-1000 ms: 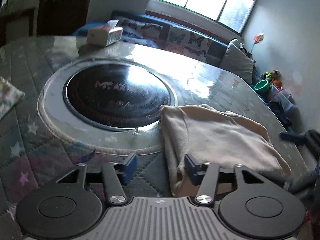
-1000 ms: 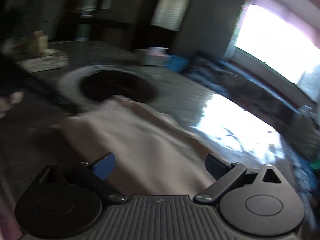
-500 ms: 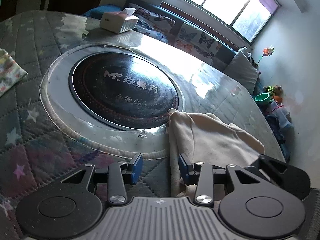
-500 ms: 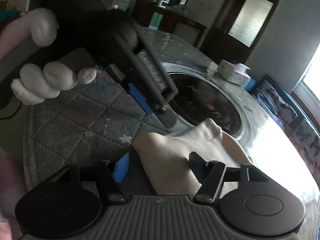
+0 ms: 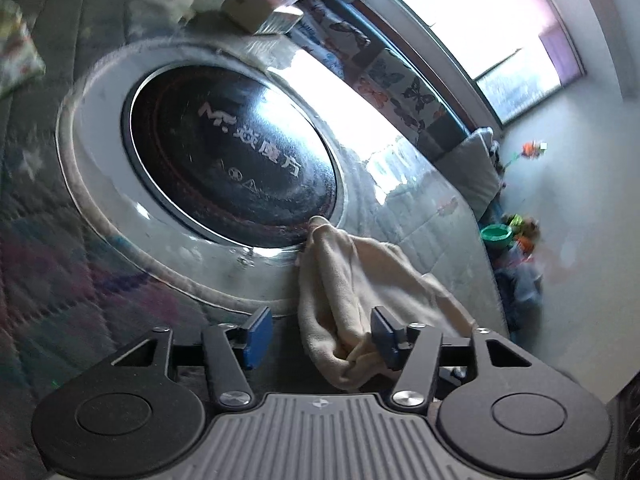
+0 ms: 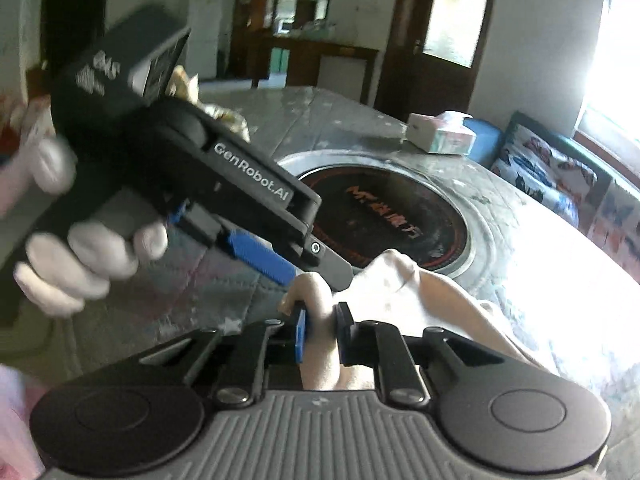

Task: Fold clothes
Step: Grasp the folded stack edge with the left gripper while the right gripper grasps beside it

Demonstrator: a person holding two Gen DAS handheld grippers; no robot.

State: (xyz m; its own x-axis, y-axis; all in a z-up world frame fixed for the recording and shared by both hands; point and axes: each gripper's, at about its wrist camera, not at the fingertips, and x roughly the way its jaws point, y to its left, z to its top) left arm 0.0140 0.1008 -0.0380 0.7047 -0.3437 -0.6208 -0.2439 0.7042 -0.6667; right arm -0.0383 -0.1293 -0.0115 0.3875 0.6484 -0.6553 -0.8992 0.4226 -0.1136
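Observation:
A cream garment [image 5: 352,272] lies crumpled on the quilted table beside a round black hob [image 5: 232,152]. My left gripper [image 5: 320,336] hovers over the garment's near end. Its jaws are opening; a bunched fold sits between them against the right pad [image 5: 384,338], clear of the left pad. In the right wrist view my right gripper [image 6: 322,332] is closing, and its pads pinch a raised fold of the garment [image 6: 440,308]. The left tool's black body [image 6: 240,184], held by a white-gloved hand [image 6: 80,264], reaches in just above that fold.
The hob [image 6: 384,216] sits in a wide silver ring in the table. A tissue box [image 5: 260,12] stands at the far edge. A patterned cloth [image 5: 16,52] lies at the far left. A sofa with butterfly cushions [image 5: 400,80] runs under the window.
My right gripper went from wide open to closed on a fold of the garment. My left gripper rolled, tilting its view, and its jaws narrowed and then widened again.

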